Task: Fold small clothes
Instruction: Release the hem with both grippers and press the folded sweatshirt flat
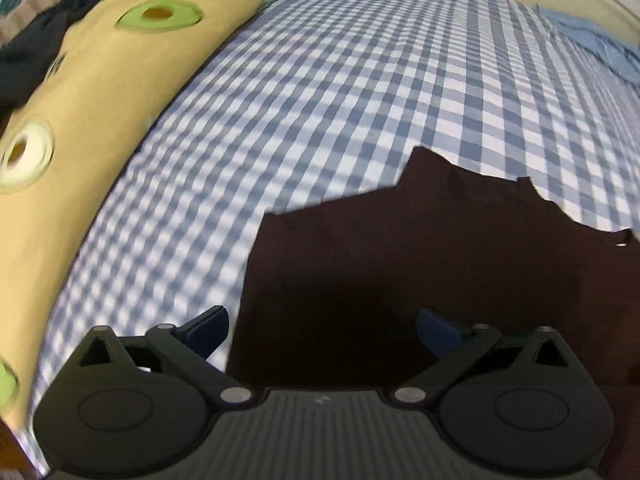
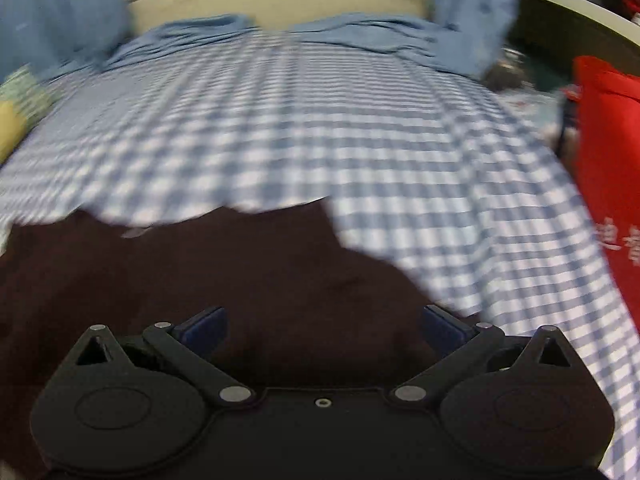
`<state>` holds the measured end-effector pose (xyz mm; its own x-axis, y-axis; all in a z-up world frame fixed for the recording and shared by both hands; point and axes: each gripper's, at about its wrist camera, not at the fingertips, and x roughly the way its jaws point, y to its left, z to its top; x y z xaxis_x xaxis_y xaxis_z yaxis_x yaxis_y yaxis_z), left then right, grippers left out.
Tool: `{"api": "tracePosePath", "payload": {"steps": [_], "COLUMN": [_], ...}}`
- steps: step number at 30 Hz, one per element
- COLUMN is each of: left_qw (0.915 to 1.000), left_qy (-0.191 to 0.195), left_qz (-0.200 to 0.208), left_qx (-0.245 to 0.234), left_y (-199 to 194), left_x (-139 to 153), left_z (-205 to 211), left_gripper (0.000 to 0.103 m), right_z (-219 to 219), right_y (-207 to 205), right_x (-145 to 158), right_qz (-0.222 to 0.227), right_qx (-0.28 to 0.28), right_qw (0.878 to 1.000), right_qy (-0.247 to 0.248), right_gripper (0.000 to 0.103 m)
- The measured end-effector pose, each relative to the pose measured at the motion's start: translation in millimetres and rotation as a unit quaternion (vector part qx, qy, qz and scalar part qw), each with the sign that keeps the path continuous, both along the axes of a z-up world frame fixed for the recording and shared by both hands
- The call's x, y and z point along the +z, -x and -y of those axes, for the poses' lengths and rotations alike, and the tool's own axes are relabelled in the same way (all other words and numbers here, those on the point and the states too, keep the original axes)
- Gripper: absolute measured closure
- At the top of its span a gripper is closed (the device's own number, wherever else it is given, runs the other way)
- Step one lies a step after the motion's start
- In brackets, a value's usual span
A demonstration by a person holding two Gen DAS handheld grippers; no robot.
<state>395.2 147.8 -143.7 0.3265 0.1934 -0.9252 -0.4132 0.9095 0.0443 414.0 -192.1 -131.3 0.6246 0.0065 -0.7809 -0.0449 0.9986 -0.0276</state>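
Dark maroon garment (image 1: 420, 280) lying flat on the checked bed (image 1: 320, 100), long axis left–right, uneven edge pointing far. Our left gripper (image 1: 322, 330) and right gripper (image 2: 324, 328) above it: fingers apart, empty.

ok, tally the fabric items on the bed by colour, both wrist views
Dark maroon: 1, garment under both open grippers
Light blue: 1, rumpled cloth at the far edge
Yellow: 1, avocado-print pillow
Red: 1, bag with white characters
Black: 1, clothing beyond the pillow
Total: 5

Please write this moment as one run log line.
left gripper: open, empty | right gripper: open, empty | dark garment: flat on checked sheet
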Motion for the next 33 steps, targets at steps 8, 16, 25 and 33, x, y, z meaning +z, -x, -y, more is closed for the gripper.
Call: {"api": "tracePosePath", "payload": {"steps": [8,16,25,33], "left_qw": [0.9988,0.9972,0.991,0.9885], "left_qy": [0.024,0.039,0.1,0.112], "left_qz": [-0.002,-0.013,-0.001,0.0], "left_qx": [0.043,0.062,0.088,0.102], "left_y": [48,73,107,125], "left_x": [10,2,-23,-43], "left_z": [4,1,-13,-36], "left_gripper": [0.001,0.001,0.001,0.001], "right_z": [-77,-109,-110,-109], "right_y": [55,69,66,55], "right_x": [-2,-14,-27,-42], "right_qz": [0.0,-0.035,-0.083,-0.137], "right_qx": [0.102,0.168,0.155,0.124], "right_qw": [0.995,0.985,0.984,0.982], "right_qy": [-0.023,-0.014,-0.025,-0.042], "right_gripper": [0.001,0.001,0.001,0.0]}}
